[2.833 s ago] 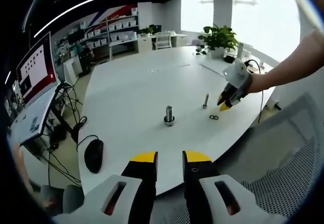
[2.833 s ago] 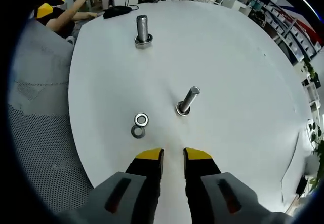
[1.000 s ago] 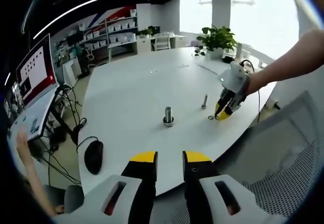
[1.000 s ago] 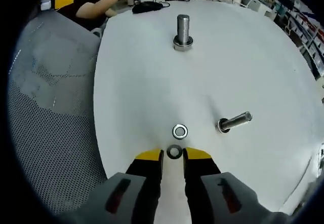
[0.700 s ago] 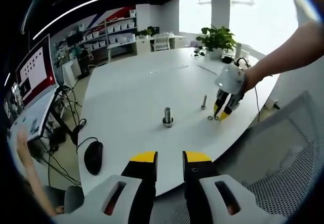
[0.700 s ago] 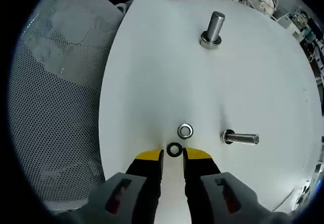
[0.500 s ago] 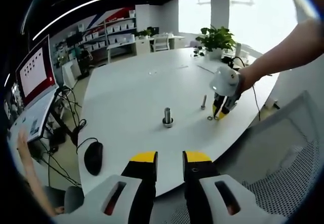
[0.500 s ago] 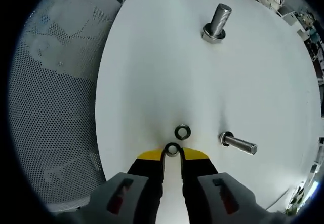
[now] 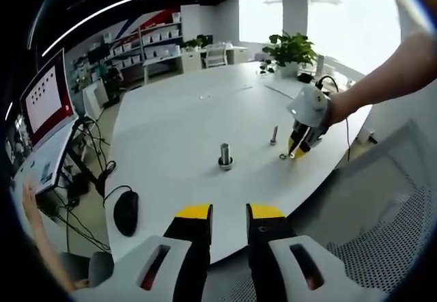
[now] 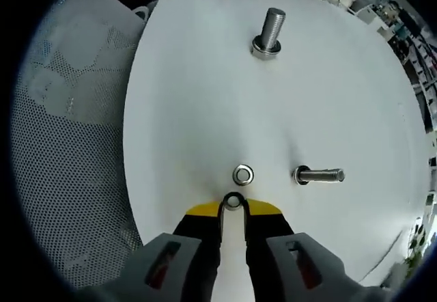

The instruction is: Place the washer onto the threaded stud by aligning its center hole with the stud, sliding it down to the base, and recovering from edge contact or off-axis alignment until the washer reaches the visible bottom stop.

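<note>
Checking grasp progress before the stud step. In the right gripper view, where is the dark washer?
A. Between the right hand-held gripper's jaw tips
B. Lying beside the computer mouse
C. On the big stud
A: the dark washer sits pinched between the yellow jaw tips of the right hand-held gripper, near the other washer.
</note>
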{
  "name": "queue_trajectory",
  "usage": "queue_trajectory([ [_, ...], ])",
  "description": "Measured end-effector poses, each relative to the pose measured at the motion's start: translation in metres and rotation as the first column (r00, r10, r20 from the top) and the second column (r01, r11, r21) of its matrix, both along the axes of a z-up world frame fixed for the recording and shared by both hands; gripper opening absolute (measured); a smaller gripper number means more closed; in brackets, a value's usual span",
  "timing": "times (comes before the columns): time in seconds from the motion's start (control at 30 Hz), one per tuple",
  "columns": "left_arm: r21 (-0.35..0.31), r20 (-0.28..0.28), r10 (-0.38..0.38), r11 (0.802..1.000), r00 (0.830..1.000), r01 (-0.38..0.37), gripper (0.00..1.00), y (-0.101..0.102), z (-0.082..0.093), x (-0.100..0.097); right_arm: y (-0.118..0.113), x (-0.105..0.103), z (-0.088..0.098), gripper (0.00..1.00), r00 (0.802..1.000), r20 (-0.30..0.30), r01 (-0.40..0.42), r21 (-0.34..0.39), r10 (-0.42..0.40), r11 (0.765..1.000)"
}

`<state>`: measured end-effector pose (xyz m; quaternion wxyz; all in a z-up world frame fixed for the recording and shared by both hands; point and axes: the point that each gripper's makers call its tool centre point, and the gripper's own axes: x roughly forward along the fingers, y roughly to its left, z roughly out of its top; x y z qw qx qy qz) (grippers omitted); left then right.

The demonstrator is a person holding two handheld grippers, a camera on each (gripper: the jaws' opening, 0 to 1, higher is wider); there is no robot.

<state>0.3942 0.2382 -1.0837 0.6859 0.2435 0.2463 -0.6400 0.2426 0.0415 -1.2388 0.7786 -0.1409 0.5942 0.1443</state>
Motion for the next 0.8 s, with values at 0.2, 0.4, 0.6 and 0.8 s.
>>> queue_trajectory([
  [0.2,-0.007,0.000,0.016,1.000,1.000,-0.016,0.17,0.000,0.001,0.003,-0.004,0.001,0.004,0.14,0.998,0.028,0.059,-0.017,-0.059,0.998],
  [0.4,0.000,-0.001,0.022,1.000,1.000,-0.022,0.17,0.000,-0.001,0.006,-0.020,0.003,0.015,0.14,0.995,0.038,0.096,-0.007,-0.095,0.995],
  [0.6,-0.007,0.000,0.031,0.999,1.000,-0.031,0.17,0.000,0.000,0.008,-0.043,0.007,0.030,0.14,0.986,0.076,0.146,-0.005,-0.145,0.989],
  [0.8,-0.009,-0.001,0.031,0.999,1.000,-0.031,0.17,0.000,0.001,0.008,-0.062,0.022,0.048,0.14,0.981,0.119,0.157,-0.015,-0.154,0.987],
])
